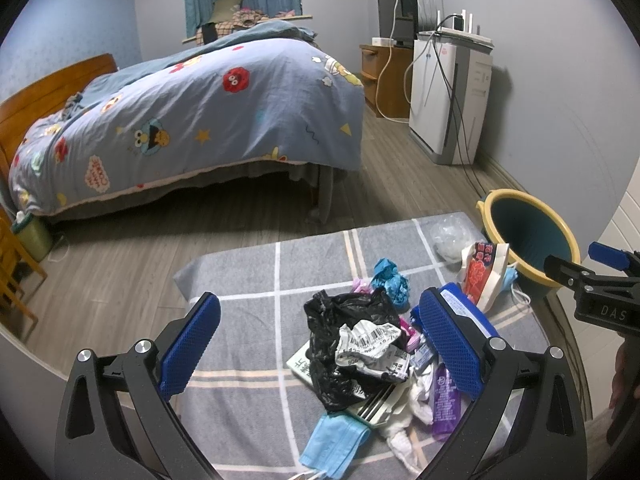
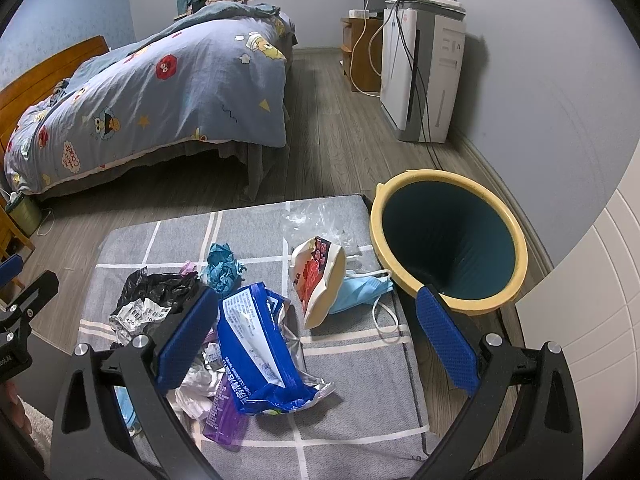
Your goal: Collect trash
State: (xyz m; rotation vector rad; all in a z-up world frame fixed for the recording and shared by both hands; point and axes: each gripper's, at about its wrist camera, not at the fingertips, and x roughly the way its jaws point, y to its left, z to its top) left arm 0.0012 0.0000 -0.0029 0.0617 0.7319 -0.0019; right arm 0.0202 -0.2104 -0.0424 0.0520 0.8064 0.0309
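1. Left gripper (image 1: 320,344): jaws spread wide and empty, hovering over the heap of litter; its blue pads (image 1: 188,346) flank the pile without touching it.
2. Right gripper (image 2: 316,340): likewise parted and holding nothing, poised above the blue foil packet (image 2: 260,344).
3. Trash pile, on a grey checked cushion (image 2: 360,412) on the floor: a blue face mask (image 1: 334,440) nearest, then white tissue (image 1: 404,428), a purple wrapper (image 1: 442,404), a black plastic bag (image 1: 332,328) with crumpled barcode paper (image 1: 372,348) lying on it.
4. Farther across the cushion: a teal crumpled wad (image 2: 222,266), a red-and-white snack bag (image 2: 320,280) propped up, a second face mask (image 2: 360,292) just beside it, and clear plastic film (image 2: 312,216) near the far edge.
5. Bin (image 2: 448,240): yellow rim, dark teal inside, standing on the wooden floor against the cushion's right far corner; no litter visible in it.
6. Background: a bed (image 1: 192,120) with a cartoon-print quilt, a white air purifier (image 2: 420,76) by the wall, a wooden cabinet (image 1: 380,76) carrying a monitor (image 1: 396,8).
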